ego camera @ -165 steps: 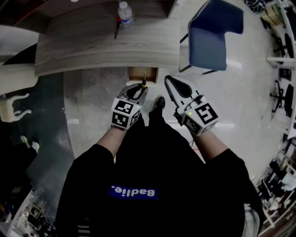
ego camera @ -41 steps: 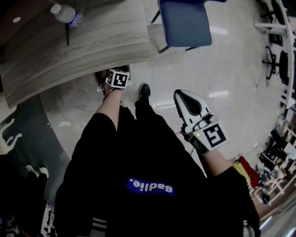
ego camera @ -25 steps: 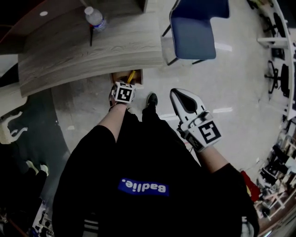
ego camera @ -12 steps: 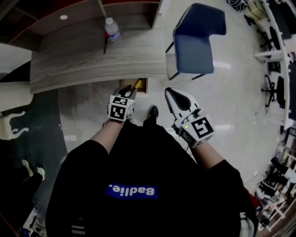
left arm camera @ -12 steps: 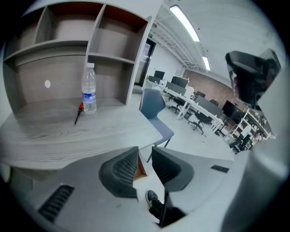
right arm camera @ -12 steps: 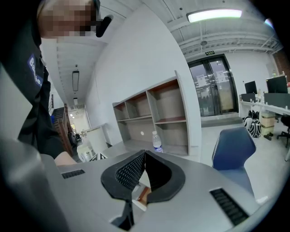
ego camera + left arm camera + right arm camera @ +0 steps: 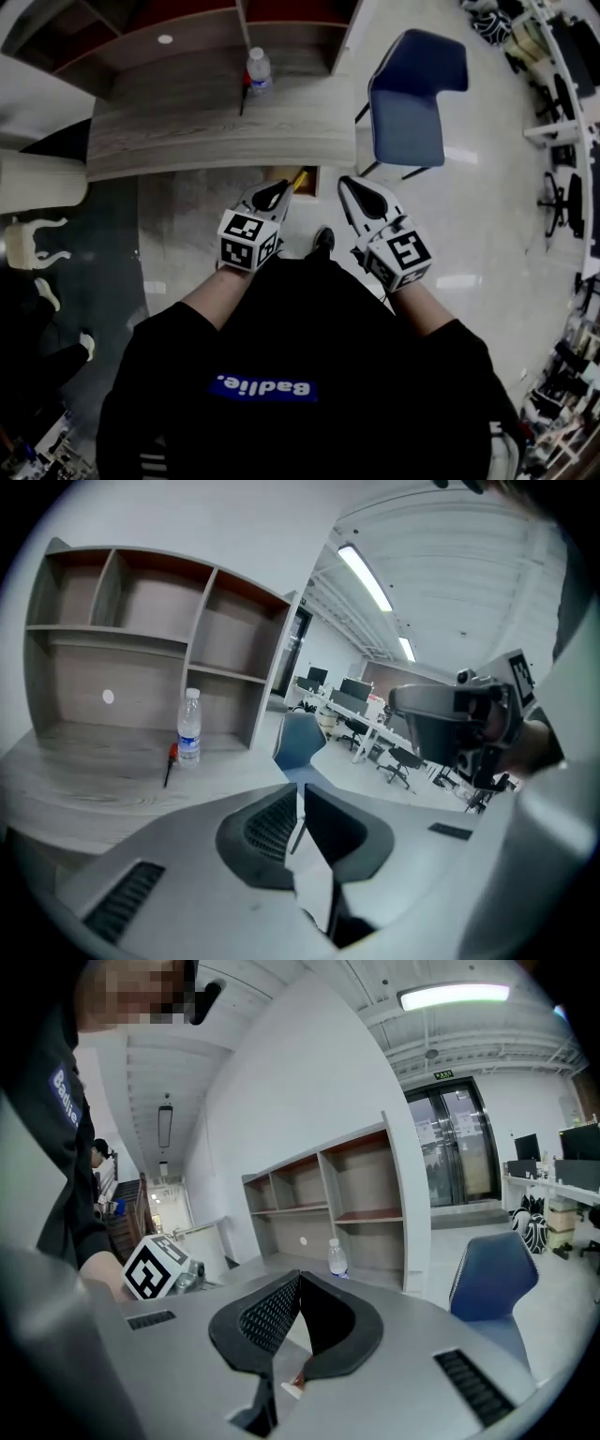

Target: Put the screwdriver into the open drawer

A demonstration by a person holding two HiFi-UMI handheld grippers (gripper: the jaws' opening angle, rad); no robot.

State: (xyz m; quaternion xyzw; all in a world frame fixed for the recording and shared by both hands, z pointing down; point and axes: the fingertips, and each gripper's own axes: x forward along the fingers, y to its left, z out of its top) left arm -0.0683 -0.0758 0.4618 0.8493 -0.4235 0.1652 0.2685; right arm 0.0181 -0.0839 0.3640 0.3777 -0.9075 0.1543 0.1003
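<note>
The screwdriver (image 7: 300,178), with a yellow handle, lies in the open drawer (image 7: 279,172) under the desk edge, partly hidden by my left gripper. My left gripper (image 7: 277,192) (image 7: 300,794) hangs above the drawer. Its jaws have just been closing and are down to a thin slit with nothing between them. My right gripper (image 7: 352,188) (image 7: 298,1279) is beside it, shut and empty. In the left gripper view the right gripper (image 7: 450,726) shows at the right.
The curved wooden desk (image 7: 187,131) holds a water bottle (image 7: 258,67) (image 7: 188,726) and a red-handled tool (image 7: 244,94) (image 7: 170,763), with shelves (image 7: 141,639) behind. A blue chair (image 7: 412,94) stands to the right. My shoe (image 7: 323,239) is on the floor below the drawer.
My left gripper has come up and back from the drawer, and its jaws have narrowed. The yellow screwdriver stays in the drawer. The right gripper has shifted slightly toward the desk.
</note>
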